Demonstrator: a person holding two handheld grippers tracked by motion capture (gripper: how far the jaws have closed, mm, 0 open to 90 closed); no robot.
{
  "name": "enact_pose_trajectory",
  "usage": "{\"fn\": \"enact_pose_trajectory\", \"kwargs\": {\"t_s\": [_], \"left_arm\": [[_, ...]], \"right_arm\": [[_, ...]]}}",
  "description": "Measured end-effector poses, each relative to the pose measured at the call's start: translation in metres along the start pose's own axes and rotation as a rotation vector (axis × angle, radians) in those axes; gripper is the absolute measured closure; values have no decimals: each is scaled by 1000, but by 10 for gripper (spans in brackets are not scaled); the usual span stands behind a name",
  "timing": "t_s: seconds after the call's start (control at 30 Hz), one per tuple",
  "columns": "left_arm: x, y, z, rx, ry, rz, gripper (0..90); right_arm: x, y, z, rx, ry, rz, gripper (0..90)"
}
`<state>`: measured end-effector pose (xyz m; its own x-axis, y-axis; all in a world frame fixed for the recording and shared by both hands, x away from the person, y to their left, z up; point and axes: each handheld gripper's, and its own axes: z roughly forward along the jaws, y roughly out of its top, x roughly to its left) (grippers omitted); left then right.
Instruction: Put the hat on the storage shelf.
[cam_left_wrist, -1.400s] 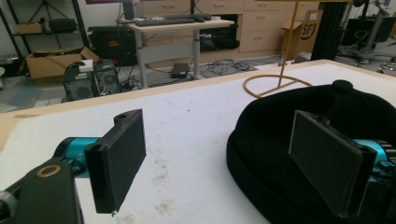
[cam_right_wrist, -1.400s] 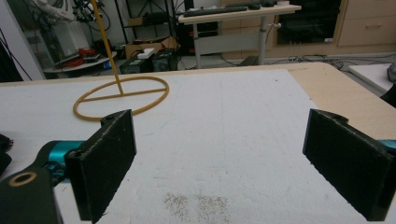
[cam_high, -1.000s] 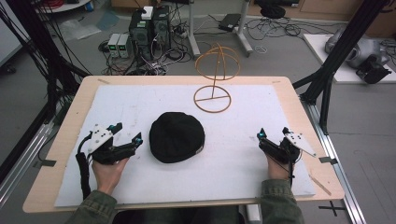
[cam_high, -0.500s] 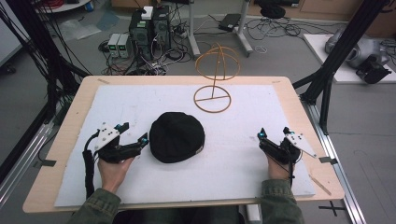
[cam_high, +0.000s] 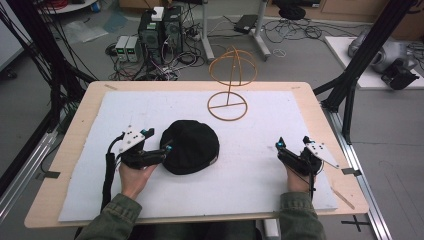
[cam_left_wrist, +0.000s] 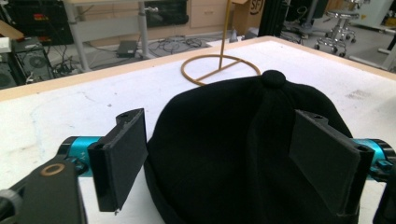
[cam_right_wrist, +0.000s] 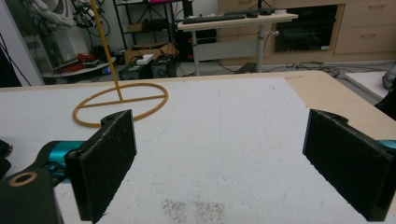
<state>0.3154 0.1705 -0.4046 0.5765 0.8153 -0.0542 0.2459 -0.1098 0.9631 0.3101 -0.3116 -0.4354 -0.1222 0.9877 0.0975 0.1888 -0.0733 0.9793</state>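
A black cap (cam_high: 191, 146) lies near the middle of the white-covered desk (cam_high: 280, 200), in front of a yellow wire stand (cam_high: 229, 85). The left gripper (cam_high: 159, 145) has its jaws spread around the cap's left edge. The right gripper (cam_high: 291, 146) rests well apart to the right, jaws spread wide over bare desk.

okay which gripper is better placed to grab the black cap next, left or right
Left. The left gripper is already at the black cap, jaws open with the cap's edge between them. The right gripper sits open over bare white mat, well apart from the cap.
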Motion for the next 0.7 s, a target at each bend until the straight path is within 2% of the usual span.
{"fn": "enact_pose_trajectory", "kwargs": {"t_s": [0.23,0.43,0.7], "left_arm": [[2,-2,7,46,-48,-52,230],[-1,-3,12,69,-62,-46,227],[-5,-2,23,124,-80,-17,221]], "right_arm": [[1,0,0,-7,6,-13,88],[1,0,0,-10,7,-14,88],[2,1,0,-14,17,-21,88]]}}
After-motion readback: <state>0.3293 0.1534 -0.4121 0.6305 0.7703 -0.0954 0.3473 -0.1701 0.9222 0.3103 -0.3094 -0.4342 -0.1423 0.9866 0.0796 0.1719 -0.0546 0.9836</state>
